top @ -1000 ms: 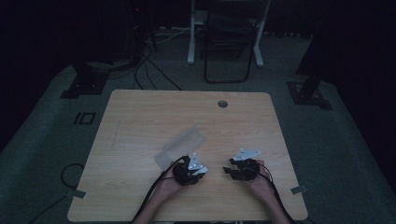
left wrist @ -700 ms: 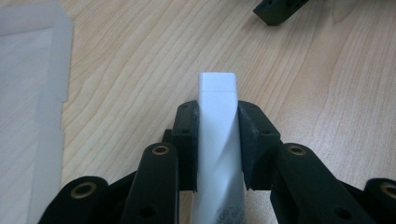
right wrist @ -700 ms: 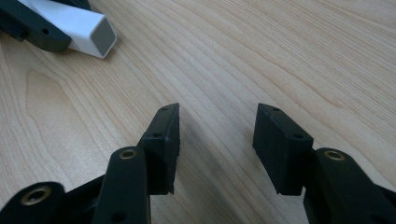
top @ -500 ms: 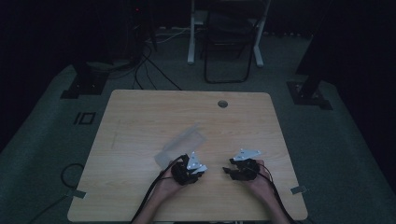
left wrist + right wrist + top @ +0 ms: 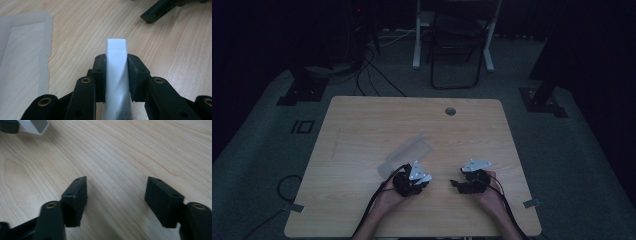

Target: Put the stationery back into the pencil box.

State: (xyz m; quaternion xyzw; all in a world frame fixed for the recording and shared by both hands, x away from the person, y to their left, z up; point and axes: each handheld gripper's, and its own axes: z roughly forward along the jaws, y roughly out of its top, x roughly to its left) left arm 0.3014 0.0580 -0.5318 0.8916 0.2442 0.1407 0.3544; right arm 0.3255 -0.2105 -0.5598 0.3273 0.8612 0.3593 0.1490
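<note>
Nothing much has moved since before | left gripper [image 5: 116, 75] squeezes a flat white plastic tube [image 5: 116, 75] over the light wooden table [image 5: 362, 125] | right gripper [image 5: 116, 200] wide open, holding nothing | clear plastic sheet [image 5: 406, 155] beside the left gripper

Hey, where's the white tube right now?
The white tube is clamped between the jaws of the left gripper, near the table's front edge, just right of the clear plastic sleeve.

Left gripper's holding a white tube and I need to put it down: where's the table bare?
Bare wood: the far half up to the cable hole, and the left strip beside the clear packet. Crowded: the near middle, around the left gripper and right gripper.
</note>
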